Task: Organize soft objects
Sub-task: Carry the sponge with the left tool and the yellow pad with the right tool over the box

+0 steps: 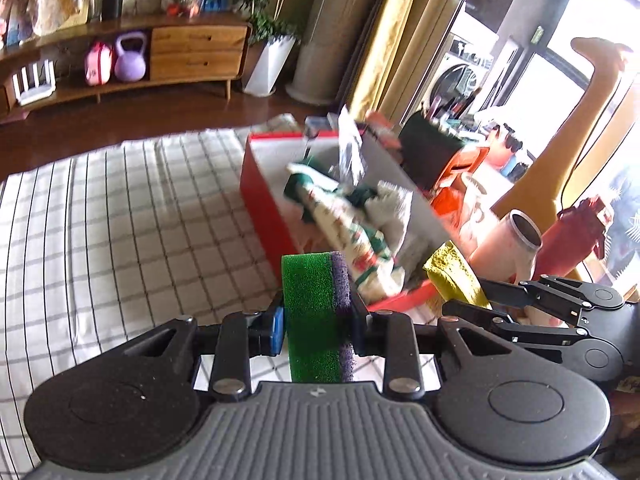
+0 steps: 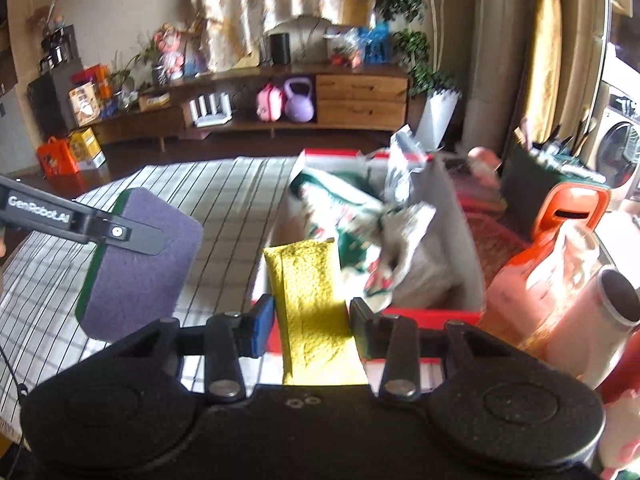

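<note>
A green and purple sponge stands on edge between the pads of my left gripper, which is shut on it. The right wrist view shows its purple face at the left, with a left gripper finger across it. My right gripper is shut on a yellow sponge; that sponge also pokes up at the right of the left wrist view. Both are raised just before a red box that holds a patterned white, green and red cloth and other soft pieces.
A checked tablecloth covers the table to the left of the box. Right of the box crowd a pink cup, a red bottle, an orange bag and a dark pen holder. A wooden sideboard stands far behind.
</note>
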Demonstrator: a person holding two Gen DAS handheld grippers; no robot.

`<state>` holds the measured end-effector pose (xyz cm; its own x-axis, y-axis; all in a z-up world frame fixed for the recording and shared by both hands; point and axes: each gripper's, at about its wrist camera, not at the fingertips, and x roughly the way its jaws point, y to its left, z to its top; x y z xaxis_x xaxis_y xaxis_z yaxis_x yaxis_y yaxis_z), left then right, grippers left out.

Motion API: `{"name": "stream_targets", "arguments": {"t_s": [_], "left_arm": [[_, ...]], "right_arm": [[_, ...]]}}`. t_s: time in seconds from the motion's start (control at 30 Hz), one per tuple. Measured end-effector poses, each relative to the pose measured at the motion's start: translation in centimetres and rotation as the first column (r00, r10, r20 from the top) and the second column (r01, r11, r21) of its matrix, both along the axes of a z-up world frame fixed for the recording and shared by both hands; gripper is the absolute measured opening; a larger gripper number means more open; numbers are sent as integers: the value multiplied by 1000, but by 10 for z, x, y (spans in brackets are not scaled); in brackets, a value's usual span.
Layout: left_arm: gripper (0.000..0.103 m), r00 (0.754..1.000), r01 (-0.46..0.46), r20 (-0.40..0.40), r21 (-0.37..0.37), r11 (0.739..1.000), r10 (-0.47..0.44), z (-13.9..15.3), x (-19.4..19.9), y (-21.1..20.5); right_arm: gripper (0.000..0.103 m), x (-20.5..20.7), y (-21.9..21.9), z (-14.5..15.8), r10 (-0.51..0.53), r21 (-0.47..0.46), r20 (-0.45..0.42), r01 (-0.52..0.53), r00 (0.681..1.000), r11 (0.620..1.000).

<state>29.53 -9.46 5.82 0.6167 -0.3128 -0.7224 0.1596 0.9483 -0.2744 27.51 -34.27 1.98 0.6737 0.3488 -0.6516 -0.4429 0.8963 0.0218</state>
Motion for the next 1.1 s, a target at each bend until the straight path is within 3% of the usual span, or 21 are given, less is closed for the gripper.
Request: {"name": "stream_targets", "arguments": {"t_s": [0.23,0.4,0.57,0.73,1.1], "left_arm": [[30,996,35,79,-21,999,-34,24,35,-35],[30,996,54,76,-26,998,-51,15,67,-63],[30,996,44,80,-65,997,-39,-6,104,-78],[30,999,11,31,-79,997,-8,-40,134,-83],[30,1000,-20,-16,-68,997,19,-87,158,-71]], "right_arm": [[40,46,-15,9,-94,2,33,94,995,996],[40,76,-25,-5,-146,-8,24,146,989,989],[40,96,-36,-23,-169,-18,9,169,986,986],[40,112,-29,-45,-160,-31,-12,160,987,987],[39,134,-10,-82,-124,-61,-57,121,991,991]]}}
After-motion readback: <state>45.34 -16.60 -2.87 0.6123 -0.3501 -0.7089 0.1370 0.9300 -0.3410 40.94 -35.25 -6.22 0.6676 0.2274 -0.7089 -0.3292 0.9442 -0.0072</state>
